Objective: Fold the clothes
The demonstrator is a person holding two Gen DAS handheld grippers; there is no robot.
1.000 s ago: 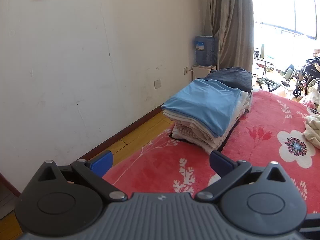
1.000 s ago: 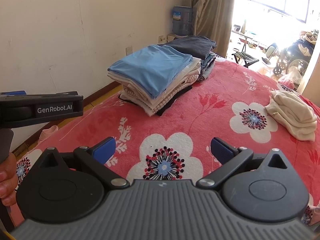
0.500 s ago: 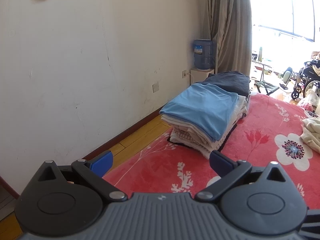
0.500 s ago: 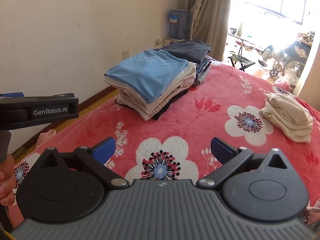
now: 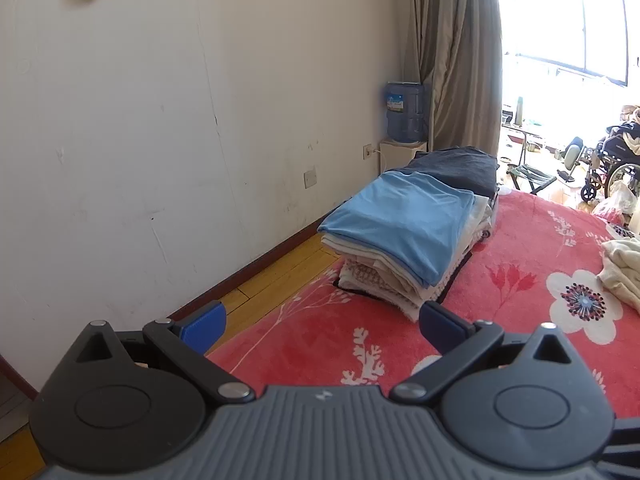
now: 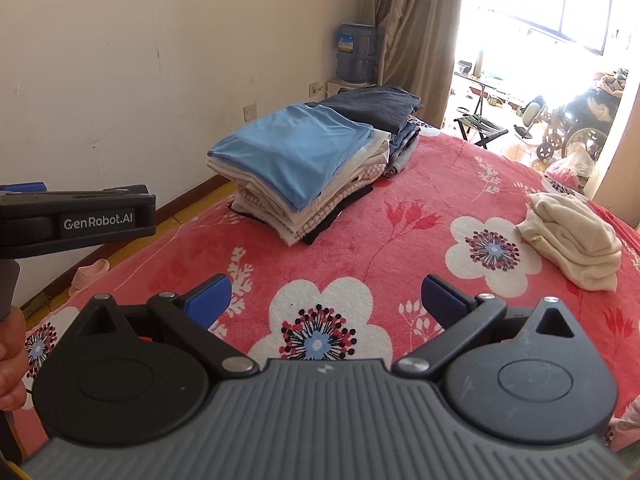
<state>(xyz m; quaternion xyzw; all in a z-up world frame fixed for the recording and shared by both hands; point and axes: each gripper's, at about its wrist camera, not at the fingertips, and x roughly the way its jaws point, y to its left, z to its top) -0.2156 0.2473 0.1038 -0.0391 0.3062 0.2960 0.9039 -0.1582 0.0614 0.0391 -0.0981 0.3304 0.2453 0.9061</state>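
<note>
Both grippers held up over the bed [image 6: 360, 248], nothing in either: left gripper [image 5: 322, 322] fingers spread wide, empty; right gripper [image 6: 326, 298] same, wide apart w/ only the red floral blanket between them. Since a sec ago both cams have tilted up a bit and pulled back slightly: the folded stack [image 6: 304, 168] sits lower in frame now, more wall and curtain [image 6: 416, 20] showing above it. Stack itself unchanged, light blue tee [image 6: 296, 148] on top, dark pile [image 6: 376, 106] just behind it at 12 o'clock. From the right wrist the stack is at approx 11 o'clock, and the cream garment [image 6: 572, 240], loosely bunched, lies at 2 o'clock, well apart from the stack. In the left wrist view the same cream piece [image 5: 624, 264] only peeks in at 3 o'clock. Person's hand [image 6: 12, 356] on the left handle at 8 o'clock. Read: prob between items, blue tee looks done and placed; cream one looks like the next to fold, so right gripper likely needs to swing toward 2 o'clock and come down on it
</note>
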